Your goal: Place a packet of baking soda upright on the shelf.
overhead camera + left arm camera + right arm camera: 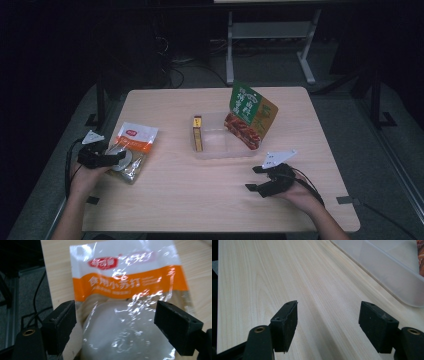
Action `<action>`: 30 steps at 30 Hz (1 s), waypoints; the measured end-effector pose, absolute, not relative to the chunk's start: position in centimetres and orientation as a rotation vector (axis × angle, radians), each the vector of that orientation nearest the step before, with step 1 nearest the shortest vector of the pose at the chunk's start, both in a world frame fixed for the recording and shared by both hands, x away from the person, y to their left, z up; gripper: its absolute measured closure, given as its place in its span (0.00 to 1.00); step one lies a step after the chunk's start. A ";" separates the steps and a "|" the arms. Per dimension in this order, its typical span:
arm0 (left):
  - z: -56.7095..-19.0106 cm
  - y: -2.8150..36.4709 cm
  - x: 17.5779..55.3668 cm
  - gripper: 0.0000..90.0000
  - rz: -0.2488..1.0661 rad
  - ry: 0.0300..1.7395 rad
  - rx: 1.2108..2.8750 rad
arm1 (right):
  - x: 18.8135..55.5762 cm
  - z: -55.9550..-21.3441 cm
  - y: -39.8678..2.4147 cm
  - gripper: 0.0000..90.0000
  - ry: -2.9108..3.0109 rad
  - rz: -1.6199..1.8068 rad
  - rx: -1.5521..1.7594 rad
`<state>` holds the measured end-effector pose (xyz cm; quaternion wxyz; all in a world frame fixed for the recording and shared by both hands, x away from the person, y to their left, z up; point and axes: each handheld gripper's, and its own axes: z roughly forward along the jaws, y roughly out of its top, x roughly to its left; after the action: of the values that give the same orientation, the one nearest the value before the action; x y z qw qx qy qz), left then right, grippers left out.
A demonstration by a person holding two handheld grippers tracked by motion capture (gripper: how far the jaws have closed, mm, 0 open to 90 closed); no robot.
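The left gripper (117, 159) reaches in from the table's left edge, held low and roughly level in the person's left hand (86, 177), jaws pointing at the white-and-orange pouch (133, 149). In the left gripper view the jaws stand wide apart with the pouch (125, 302) lying between and ahead of them; the pads do not press it. The right gripper (255, 178) sits near the table's front right in the right hand (300, 195), jaws wide apart over bare table (262, 277), holding nothing. Just ahead of it lies a clear plastic tray (220, 150); a yellow box (198, 133) stands in the tray's left end, and a green-and-red snack bag (250, 116) leans in its right end.
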<state>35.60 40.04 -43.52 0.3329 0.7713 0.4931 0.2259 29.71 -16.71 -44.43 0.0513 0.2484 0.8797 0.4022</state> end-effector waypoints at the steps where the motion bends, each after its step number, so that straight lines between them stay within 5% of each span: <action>1: -44.0 40.3 35.8 0.19 0.570 1.307 2.010 | 29.7 -44.4 -16.7 0.34 2.678 1.222 0.758; 17: -45.2 40.3 36.0 0.28 0.427 1.310 2.007 | 29.6 -44.4 -16.6 0.34 2.682 1.210 0.744; 30: -45.4 40.5 35.9 0.61 0.332 1.304 2.015 | 29.6 -44.4 -16.5 0.35 2.683 1.200 0.748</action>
<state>35.94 40.51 -45.39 0.3518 0.7784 0.5038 0.1283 29.59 -16.53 -44.40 0.0544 0.2463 0.8833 0.3951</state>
